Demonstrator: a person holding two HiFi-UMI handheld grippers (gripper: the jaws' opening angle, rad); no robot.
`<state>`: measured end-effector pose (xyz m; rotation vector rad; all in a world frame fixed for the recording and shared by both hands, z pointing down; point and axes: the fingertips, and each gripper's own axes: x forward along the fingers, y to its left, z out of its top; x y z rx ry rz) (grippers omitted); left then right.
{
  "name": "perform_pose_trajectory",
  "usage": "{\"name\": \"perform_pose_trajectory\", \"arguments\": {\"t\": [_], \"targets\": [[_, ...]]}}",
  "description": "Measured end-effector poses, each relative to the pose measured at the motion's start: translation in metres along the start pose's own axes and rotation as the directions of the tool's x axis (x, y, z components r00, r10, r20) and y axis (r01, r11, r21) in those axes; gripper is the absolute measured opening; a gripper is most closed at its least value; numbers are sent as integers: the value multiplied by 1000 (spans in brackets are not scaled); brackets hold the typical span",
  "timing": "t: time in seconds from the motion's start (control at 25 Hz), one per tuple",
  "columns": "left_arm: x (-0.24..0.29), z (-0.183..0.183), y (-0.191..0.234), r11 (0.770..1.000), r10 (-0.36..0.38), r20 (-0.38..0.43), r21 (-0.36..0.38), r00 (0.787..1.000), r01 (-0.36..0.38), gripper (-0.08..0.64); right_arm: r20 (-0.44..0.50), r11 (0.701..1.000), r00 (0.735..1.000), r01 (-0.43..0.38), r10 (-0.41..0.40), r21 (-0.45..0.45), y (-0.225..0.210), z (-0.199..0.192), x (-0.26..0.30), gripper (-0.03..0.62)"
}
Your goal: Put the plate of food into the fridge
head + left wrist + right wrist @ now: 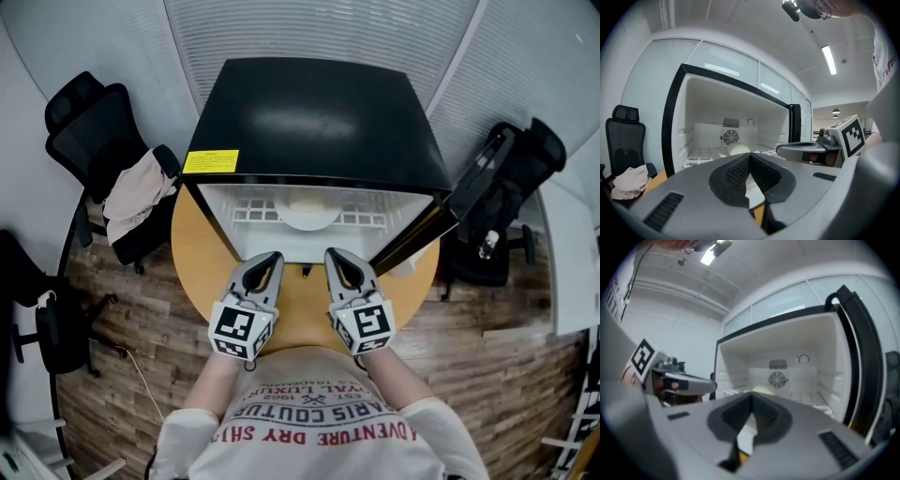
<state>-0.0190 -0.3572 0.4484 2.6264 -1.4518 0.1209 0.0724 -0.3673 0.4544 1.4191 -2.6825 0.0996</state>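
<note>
Plate of food (pixel 307 211) already lies inside the fridge, one plate on the white wire shelf; nearest, two grippers, left gripper (pixel 273 255) and right gripper (pixel 333 253), hover side by side over the table's (pixel 202 272) near edge, each with jaws pressed together on nothing; beyond them the one fridge (pixel 319 112) stands open, its door (pixel 412 239) swung right; placing looks done, so the next move probably calls for pushing that door closed.

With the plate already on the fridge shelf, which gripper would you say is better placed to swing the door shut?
Probably the right. The open door hangs on the right side of the fridge, beside the right gripper, which is shut and empty; the left gripper would have to cross over.
</note>
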Motion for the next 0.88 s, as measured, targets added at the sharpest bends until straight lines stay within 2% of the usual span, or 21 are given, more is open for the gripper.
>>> {"name": "perform_pose_trajectory", "arguments": {"t": [0.52,0.88], "targets": [[-2,-1,-1,1000,-1,-7,-5,1000,1,28,13,997,999,51,-50,-54,-3,9,-1,28],[-4,5,2,1000,-4,20,-7,1000,4,28,28,997,999,33,-31,-64,3,6,4,28]]}}
